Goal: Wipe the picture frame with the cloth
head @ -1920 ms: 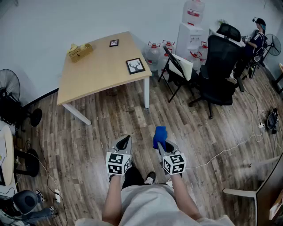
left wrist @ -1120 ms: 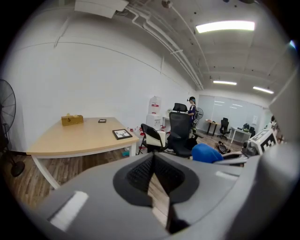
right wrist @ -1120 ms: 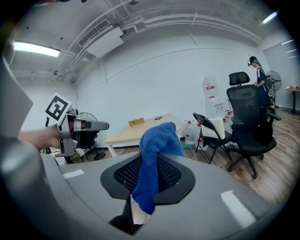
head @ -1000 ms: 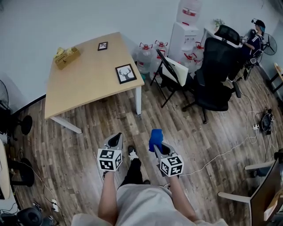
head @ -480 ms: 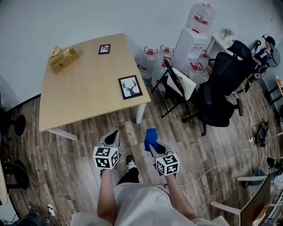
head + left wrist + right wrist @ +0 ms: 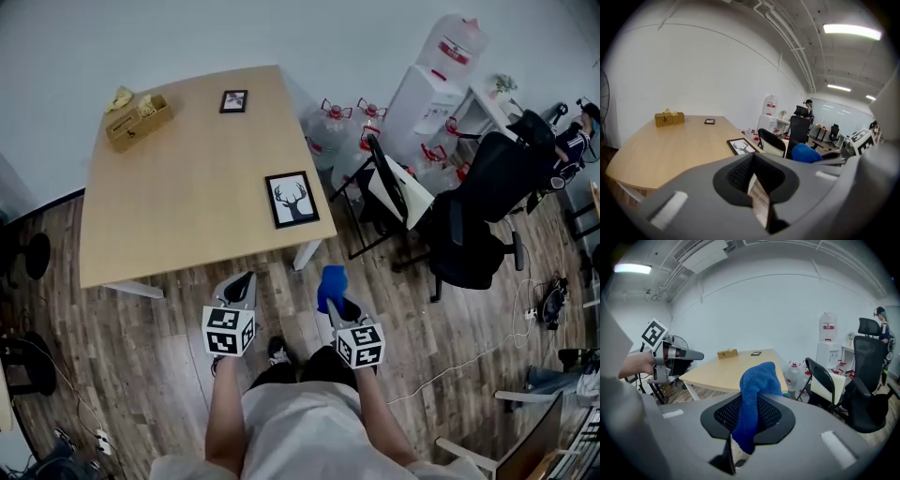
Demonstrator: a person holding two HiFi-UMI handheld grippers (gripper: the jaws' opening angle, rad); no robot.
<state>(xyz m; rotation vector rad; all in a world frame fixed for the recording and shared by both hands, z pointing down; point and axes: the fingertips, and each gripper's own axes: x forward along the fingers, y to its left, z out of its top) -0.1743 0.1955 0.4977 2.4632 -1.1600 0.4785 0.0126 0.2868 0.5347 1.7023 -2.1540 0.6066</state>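
Note:
A black picture frame with a deer print (image 6: 292, 200) lies flat near the right front corner of the wooden table (image 6: 178, 206); it also shows as the deer frame (image 6: 742, 146) in the left gripper view. My right gripper (image 6: 337, 300) is shut on a blue cloth (image 6: 331, 283), which sticks up out of the jaws as the blue cloth (image 6: 757, 394). My left gripper (image 6: 246, 279) is shut and holds nothing. Both hang over the floor just in front of the table's near edge, short of the frame.
A small dark frame (image 6: 233, 101) and a wicker tissue box (image 6: 138, 114) sit at the table's far side. Right of the table stand a folding chair (image 6: 394, 197), water bottles (image 6: 352, 122), a water dispenser (image 6: 441, 66) and a black office chair (image 6: 487, 220). Cables lie on the wooden floor.
The person has walked toward the table, so it now sits much closer ahead. Both grippers keep their pose, the cloth still in the right one.

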